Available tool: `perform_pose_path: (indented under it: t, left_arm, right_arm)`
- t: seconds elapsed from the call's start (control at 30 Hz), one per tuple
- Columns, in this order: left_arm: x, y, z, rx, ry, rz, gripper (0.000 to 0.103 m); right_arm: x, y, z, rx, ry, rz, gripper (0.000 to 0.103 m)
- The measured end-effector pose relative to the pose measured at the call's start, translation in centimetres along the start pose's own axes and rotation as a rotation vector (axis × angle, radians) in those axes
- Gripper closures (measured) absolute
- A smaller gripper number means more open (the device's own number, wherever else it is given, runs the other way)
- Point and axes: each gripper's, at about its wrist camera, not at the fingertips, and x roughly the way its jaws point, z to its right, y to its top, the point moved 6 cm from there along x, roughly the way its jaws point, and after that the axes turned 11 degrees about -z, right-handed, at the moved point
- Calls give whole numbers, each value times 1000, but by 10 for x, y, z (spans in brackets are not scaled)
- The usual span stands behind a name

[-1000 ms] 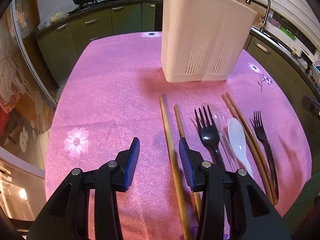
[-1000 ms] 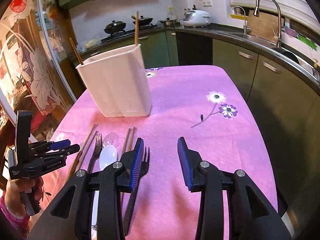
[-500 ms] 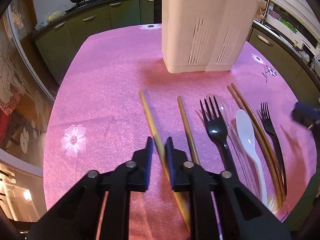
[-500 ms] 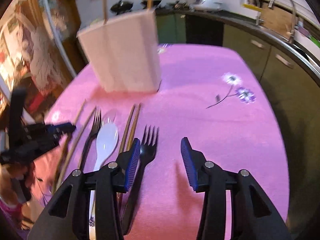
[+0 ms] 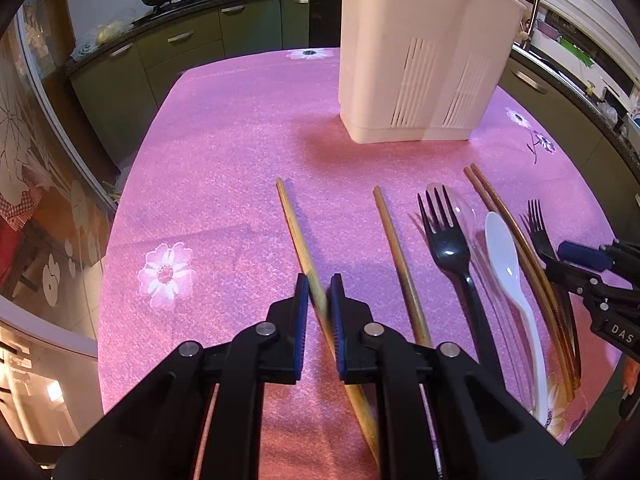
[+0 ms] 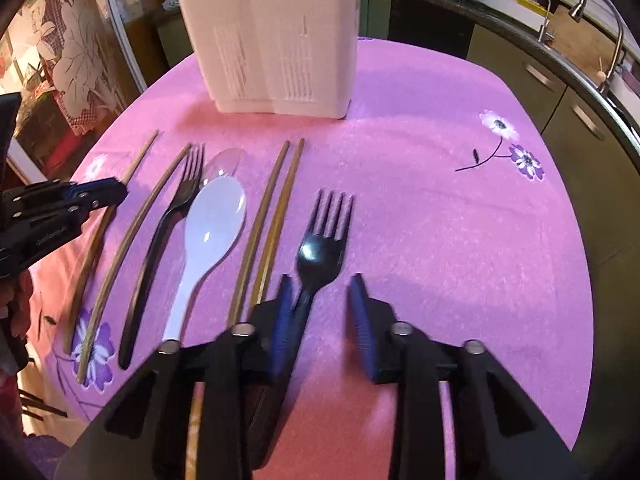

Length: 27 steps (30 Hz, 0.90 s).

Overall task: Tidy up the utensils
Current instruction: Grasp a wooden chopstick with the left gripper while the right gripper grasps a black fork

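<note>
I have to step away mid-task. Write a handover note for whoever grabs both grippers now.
Left gripper: shut on the outermost chopstick, which is on the cloth.
Right gripper: jaws closing around the handle of the right-hand fork, not gripping yet.
On the cloth: another single chopstick, second fork, white spoon, clear spoon, chopstick pair.
Holder: chopstick tips poke out the top.
Left: move everything into the holder.

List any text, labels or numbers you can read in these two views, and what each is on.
"DAS": white letters on the right gripper body, cut off at the left view's edge.
Grey lettering on the left gripper body in the right view: too blurred to read.
Nothing readable on the holder, the forks, spoons or chopsticks.
</note>
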Motion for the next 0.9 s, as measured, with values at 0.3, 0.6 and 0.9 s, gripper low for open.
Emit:
perform_pose_path:
  t: [0.3,0.6,0.9]
  left_arm:
    - [0,1,10,29,-14,9,92]
    - [-10,5,6,26,-49,39,94]
    - [-48,16,5,24,-92,134,95]
  right_arm:
    - [2,7,-10,-33,-17,-16,94]
    - [-36,14,5,28,104,130,94]
    - [-72,20,16,79,144,279,94]
